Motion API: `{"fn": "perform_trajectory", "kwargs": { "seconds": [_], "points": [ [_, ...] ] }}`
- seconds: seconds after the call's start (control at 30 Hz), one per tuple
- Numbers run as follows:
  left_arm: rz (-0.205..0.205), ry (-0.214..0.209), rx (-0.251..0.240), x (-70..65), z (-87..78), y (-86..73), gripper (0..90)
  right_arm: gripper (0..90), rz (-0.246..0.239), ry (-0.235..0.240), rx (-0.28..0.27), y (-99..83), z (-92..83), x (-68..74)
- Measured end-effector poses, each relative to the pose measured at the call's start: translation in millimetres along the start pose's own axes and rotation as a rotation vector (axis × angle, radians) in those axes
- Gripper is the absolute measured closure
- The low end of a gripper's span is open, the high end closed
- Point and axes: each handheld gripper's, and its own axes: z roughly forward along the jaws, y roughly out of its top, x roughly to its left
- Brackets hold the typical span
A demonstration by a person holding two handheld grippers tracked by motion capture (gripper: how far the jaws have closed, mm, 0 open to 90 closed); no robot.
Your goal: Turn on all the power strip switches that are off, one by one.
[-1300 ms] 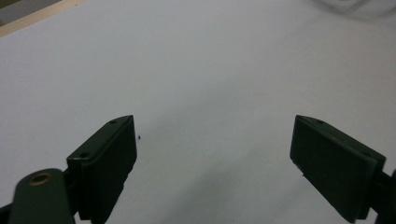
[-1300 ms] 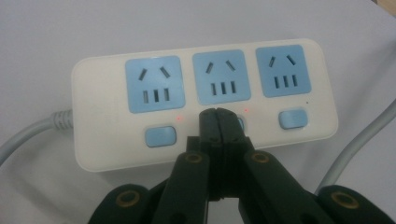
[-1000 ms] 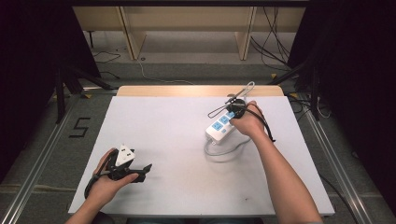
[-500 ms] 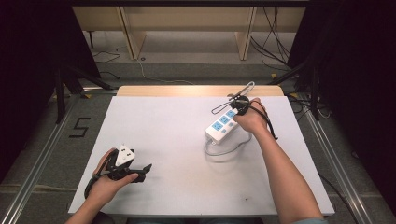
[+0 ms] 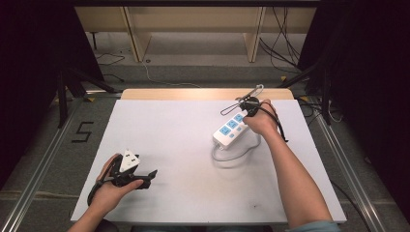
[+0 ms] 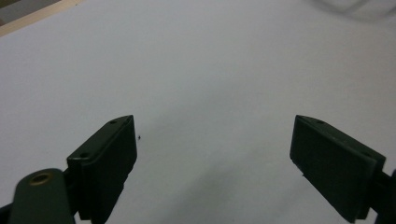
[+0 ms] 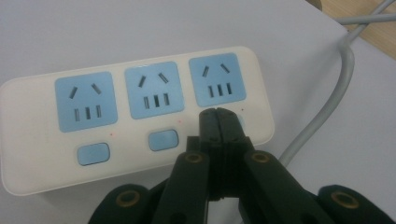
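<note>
Right hand-held gripper [image 7: 218, 116], jaws pressed together, tip lies over the third blue button of the white plastic three-socket power strip [image 7: 135, 116], hiding it; contact cannot be confirmed. Strip sits right of centre in the high view on the white tabletop [image 5: 183, 145]; its grey cord [image 7: 327, 107] is cut off upper right. Left hand-held gripper [image 6: 215, 149]: jaws apart, nothing between.

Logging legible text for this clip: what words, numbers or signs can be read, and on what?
"5": black mark on the floor left of the table.
Power strip: no readable print on its face; its sockets and buttons carry no labels.
Nothing else legible.
</note>
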Motion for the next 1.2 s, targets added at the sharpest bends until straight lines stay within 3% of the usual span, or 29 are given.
{"fn": "perform_trajectory", "kwargs": {
  "seconds": [1.2],
  "points": [
    [-0.003, 0.000, -0.002, -0.5, 0.5, 0.4, 14.5, 90.0, 0.005, -0.026, 0.022, 6.6, 11.1, -11.5]
  ]
}}
